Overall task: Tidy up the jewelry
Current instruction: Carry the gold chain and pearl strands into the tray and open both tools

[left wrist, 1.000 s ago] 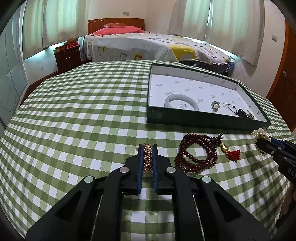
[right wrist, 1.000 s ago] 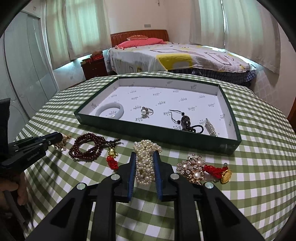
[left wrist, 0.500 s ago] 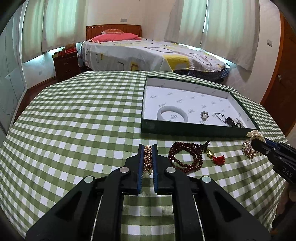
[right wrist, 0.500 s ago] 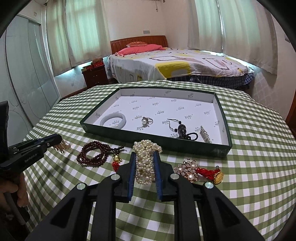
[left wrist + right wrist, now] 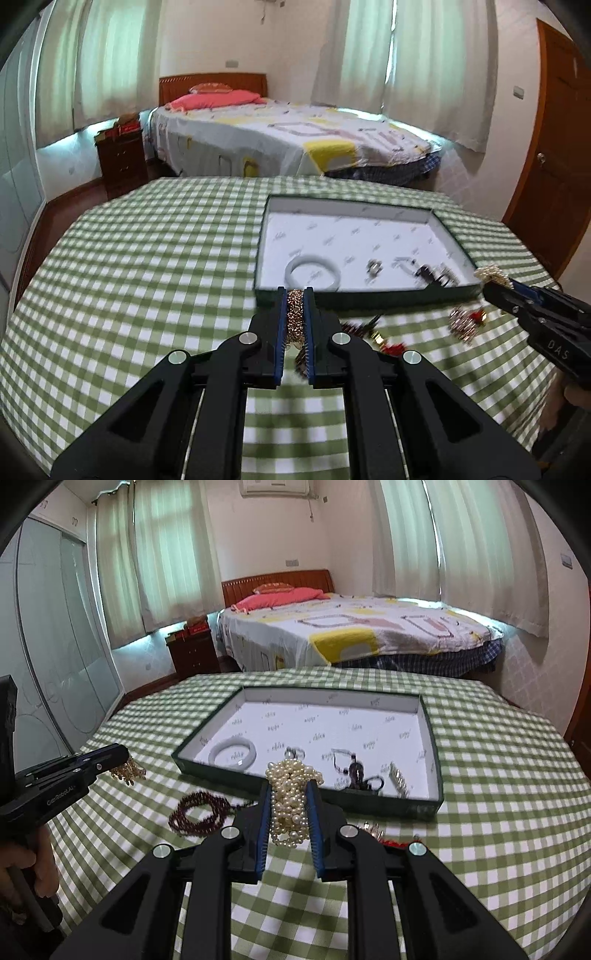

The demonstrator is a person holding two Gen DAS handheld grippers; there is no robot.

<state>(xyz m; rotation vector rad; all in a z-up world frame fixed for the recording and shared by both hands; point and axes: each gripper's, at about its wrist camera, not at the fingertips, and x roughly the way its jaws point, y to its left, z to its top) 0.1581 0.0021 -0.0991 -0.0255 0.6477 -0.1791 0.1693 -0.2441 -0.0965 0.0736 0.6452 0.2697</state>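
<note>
The left gripper (image 5: 295, 295) is clamped on a gold chain bracelet (image 5: 295, 314), held above the green-checked tablecloth (image 5: 147, 277) just short of the near wall of the dark green white-lined tray (image 5: 432, 734). The right gripper (image 5: 290, 786) pinches a bundled white pearl bracelet (image 5: 291, 797) above the same wall. A dark red bead string (image 5: 199, 812) lies on the cloth near the tray's near left corner.
</note>
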